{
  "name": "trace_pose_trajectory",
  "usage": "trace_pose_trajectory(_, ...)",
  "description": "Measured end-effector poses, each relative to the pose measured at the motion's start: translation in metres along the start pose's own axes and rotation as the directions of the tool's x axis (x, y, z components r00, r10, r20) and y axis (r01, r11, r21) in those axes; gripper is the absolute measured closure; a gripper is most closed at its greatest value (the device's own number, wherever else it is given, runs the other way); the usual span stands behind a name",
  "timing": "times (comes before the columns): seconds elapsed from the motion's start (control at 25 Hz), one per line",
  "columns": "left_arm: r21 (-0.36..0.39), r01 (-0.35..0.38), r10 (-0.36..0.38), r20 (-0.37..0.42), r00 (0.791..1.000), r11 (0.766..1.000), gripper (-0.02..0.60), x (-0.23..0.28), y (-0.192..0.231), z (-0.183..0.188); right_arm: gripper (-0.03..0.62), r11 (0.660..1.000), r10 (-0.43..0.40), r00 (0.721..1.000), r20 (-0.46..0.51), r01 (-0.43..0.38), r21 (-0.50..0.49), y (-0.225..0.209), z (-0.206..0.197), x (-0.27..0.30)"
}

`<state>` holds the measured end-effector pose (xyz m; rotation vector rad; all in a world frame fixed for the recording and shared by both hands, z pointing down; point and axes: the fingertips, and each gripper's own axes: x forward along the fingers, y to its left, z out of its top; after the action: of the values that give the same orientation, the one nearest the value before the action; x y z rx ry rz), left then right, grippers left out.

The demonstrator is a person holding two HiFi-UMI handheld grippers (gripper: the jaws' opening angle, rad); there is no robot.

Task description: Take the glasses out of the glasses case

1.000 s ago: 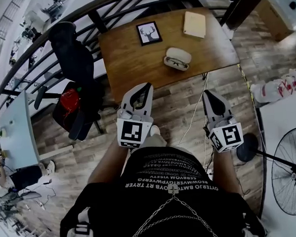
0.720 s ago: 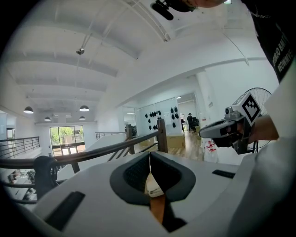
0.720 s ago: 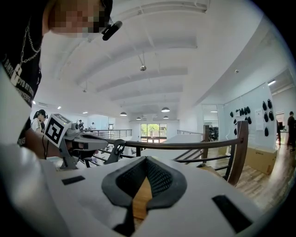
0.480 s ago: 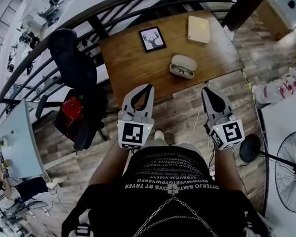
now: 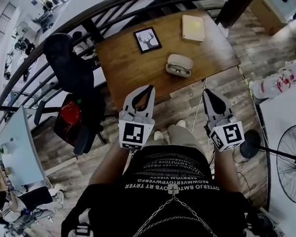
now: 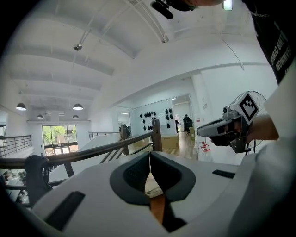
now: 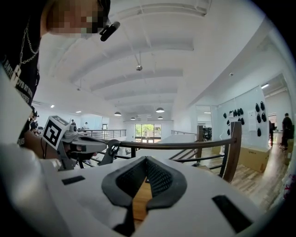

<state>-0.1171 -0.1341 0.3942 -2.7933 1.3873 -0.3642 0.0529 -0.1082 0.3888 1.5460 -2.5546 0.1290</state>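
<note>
Glasses (image 5: 178, 68) lie inside the open case (image 5: 179, 65) in the head view. The case sits on the wooden table (image 5: 130, 72), close to its near edge, with a picture frame (image 5: 148, 39) and a pale pad (image 5: 193, 27) further back. The case's long side runs roughly along that near edge, tipped a little. The left gripper (image 5: 147, 89) and right gripper (image 5: 209, 92) are both held short of the table, over the floor, pointing forward. The case is ahead of them and falls about midway between the two, up and to the right of the left one and up and to the left of the right one. I cannot say which is nearer. Reaching it calls for a forward move from either side.

In the left gripper view, the jaws are pressed together with the tips meeting and nothing between them. Only a sliver of brown table and something pale shows in the gap below the pads. Past them runs a railing (image 6: 106, 150), and the other gripper hangs at the right.

In the right gripper view, the jaws likewise meet at the tips and carry nothing. A strip of table wood shows beneath them, and the case itself is hidden behind the jaws.
</note>
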Motion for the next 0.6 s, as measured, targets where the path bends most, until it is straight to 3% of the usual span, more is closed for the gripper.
trace_pose_trajectory(0.6, -0.004, 0.016, -0.016, -0.019, 1.000, 1.000, 0.552, 0.028, -0.017, -0.003, 0.579, 1.000, 0.000, 1.000, -0.019, 0.000, 0.026, -0.027, -0.016, -0.001)
